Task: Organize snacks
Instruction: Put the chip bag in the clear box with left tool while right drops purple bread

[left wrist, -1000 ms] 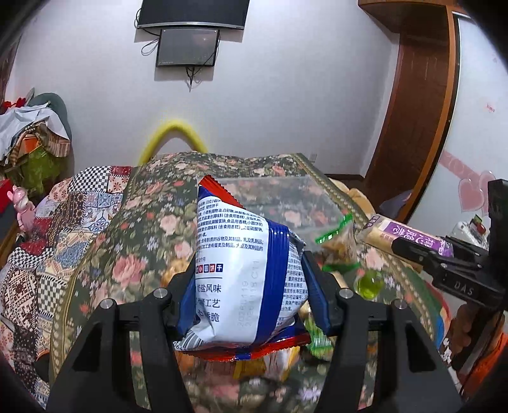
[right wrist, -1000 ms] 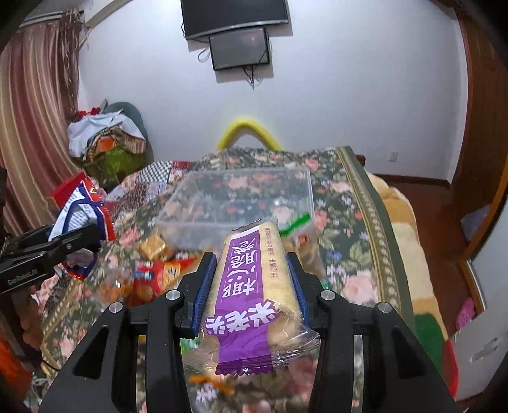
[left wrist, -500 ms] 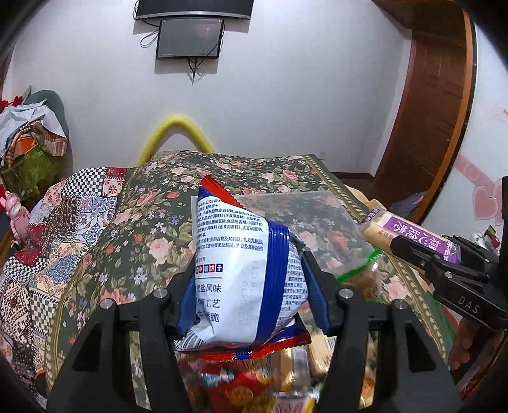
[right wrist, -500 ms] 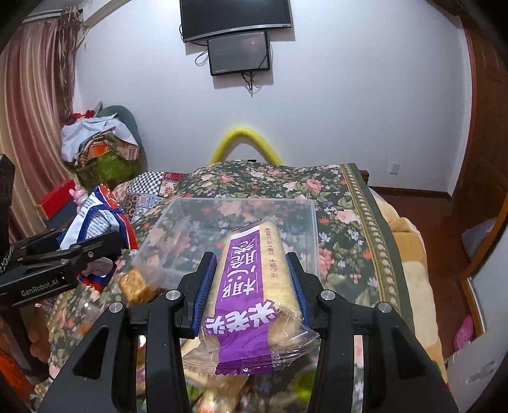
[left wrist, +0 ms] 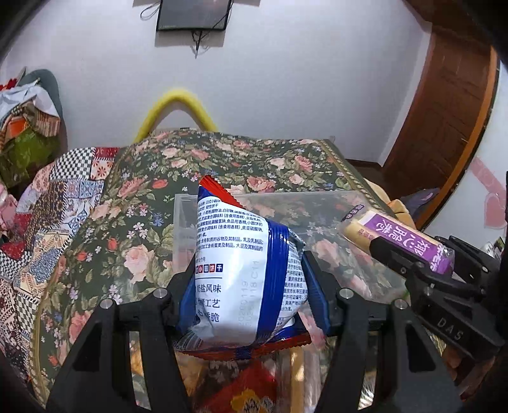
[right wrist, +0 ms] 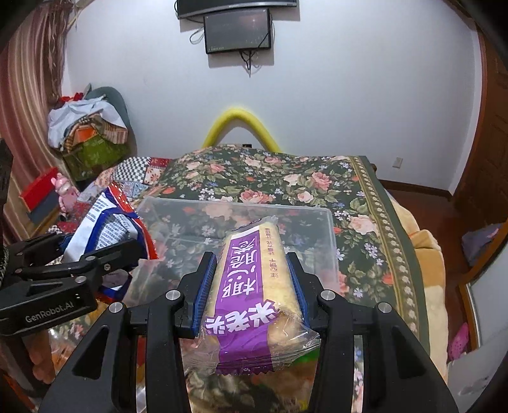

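While both hover near the clear bin (right wrist: 238, 219): left claw (left wrist: 247, 286) (blue-white snack bag (left wrist: 241, 273) pinched), right claw (right wrist: 250, 282) clamping purple-labelled cracker pack (right wrist: 254, 286).

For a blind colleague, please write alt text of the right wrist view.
The right gripper clamps a purple-labelled snack pack above a clear plastic box on a floral bedspread. At left, the left gripper holds a blue-and-white snack bag.

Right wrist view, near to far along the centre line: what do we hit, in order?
right gripper clamped on the purple-label snack pack → clear plastic bin → floral bedspread → yellow foam arch → wall-mounted screen.
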